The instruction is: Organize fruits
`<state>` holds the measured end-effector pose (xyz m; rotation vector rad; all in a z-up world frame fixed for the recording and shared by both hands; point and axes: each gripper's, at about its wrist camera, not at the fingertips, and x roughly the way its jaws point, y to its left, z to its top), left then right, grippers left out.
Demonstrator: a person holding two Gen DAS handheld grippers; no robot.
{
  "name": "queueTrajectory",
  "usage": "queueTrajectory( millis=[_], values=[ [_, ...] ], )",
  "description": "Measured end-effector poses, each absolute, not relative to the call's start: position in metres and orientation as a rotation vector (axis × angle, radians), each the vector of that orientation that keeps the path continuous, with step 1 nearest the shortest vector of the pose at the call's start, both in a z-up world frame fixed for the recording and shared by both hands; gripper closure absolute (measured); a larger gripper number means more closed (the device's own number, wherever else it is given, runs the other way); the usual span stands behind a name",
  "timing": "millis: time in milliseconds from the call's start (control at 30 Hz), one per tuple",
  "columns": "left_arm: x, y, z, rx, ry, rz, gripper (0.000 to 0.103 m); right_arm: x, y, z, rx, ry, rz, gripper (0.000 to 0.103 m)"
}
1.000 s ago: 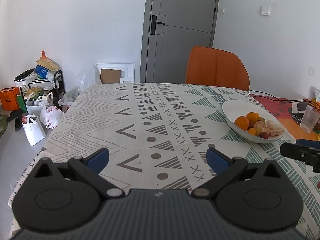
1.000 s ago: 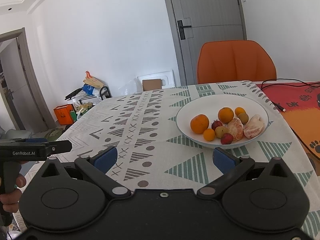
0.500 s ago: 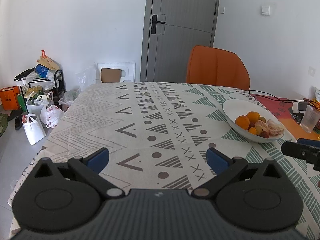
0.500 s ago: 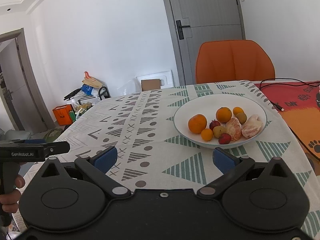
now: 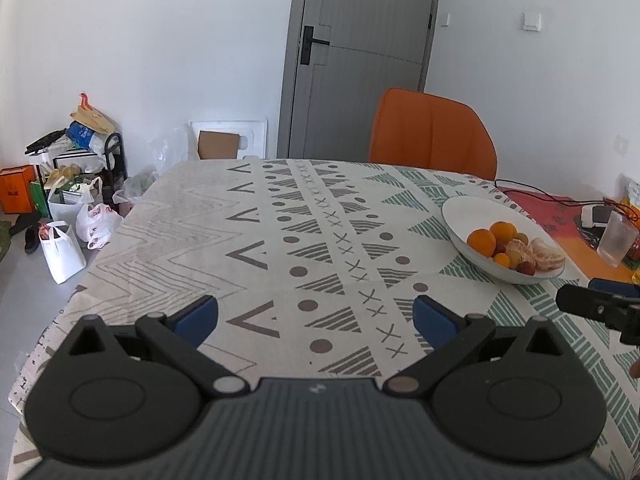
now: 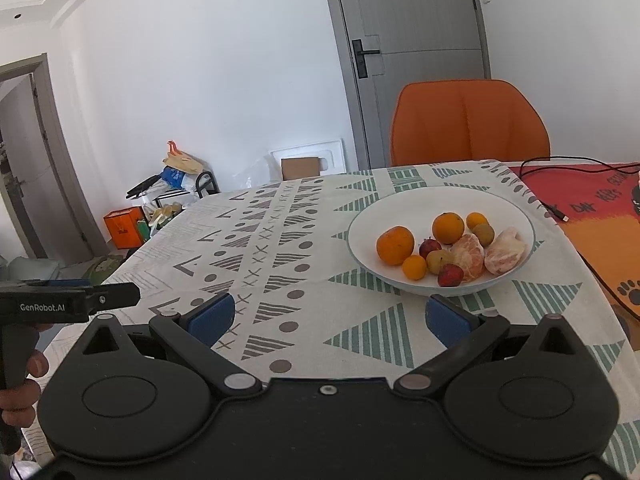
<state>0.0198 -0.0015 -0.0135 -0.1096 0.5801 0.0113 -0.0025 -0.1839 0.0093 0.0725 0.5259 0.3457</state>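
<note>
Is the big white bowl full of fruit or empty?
Partly full. The white bowl holds a small cluster of fruit toward its near side; much of the bowl's inside shows bare.

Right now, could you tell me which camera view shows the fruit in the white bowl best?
The right wrist view: the white bowl sits near and central, each fruit distinct. The left wrist view shows it smaller, toward the right edge, fruits overlapping.

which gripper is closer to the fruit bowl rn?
Right. The right gripper points almost straight at the bowl, just short of its near rim. The left gripper sits further left over the tablecloth, with the bowl off to its right. Both are open.
</note>
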Motion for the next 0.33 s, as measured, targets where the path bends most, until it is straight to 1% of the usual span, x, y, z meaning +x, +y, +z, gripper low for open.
queueTrajectory(
  millis=[333],
  values=[
    [0.0206, -0.0062, -0.0142, -0.103, 0.578, 0.004, 0.000, -0.0012, -0.1863, 0.0088, 0.090, 0.527, 0.345, 0.000]
  ],
)
